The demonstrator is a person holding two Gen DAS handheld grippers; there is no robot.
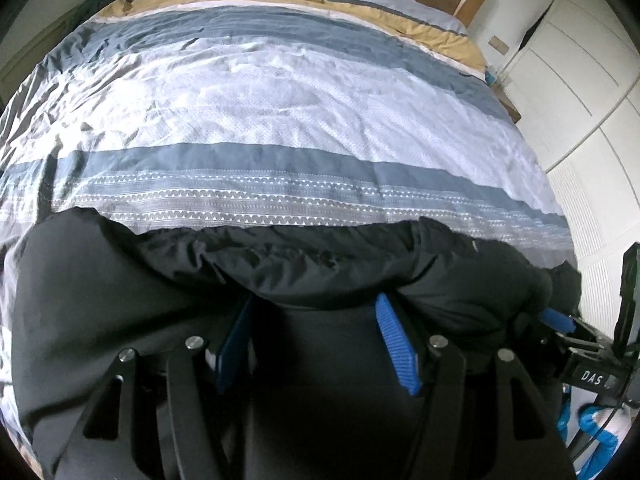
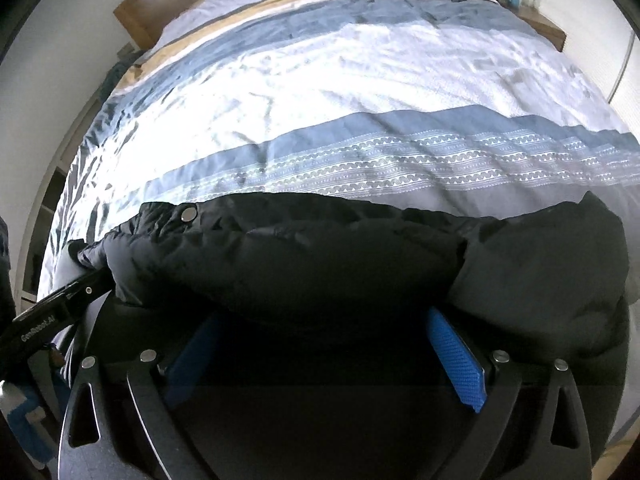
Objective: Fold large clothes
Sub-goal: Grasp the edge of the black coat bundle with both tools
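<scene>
Covering most of both views, the bed (image 1: pixel 280 92) carries a striped duvet that serves as the folding surface. Across its near edge lies the black padded jacket (image 1: pixel 304 256), puffy, creased, with a metal snap (image 2: pixel 188 213) near one end. It appears laid widthwise so each end can be taken. The left gripper (image 1: pixel 316 340) fingers stand apart over the fabric; whether they pinch it cannot be told. The right gripper (image 2: pixel 324 356) fingers are spread wide, nothing clamped.

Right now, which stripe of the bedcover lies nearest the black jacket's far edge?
The grey patterned stripe with rows of small white shapes; the black jacket overlaps it. The plain stripes lie further up the bed.
</scene>
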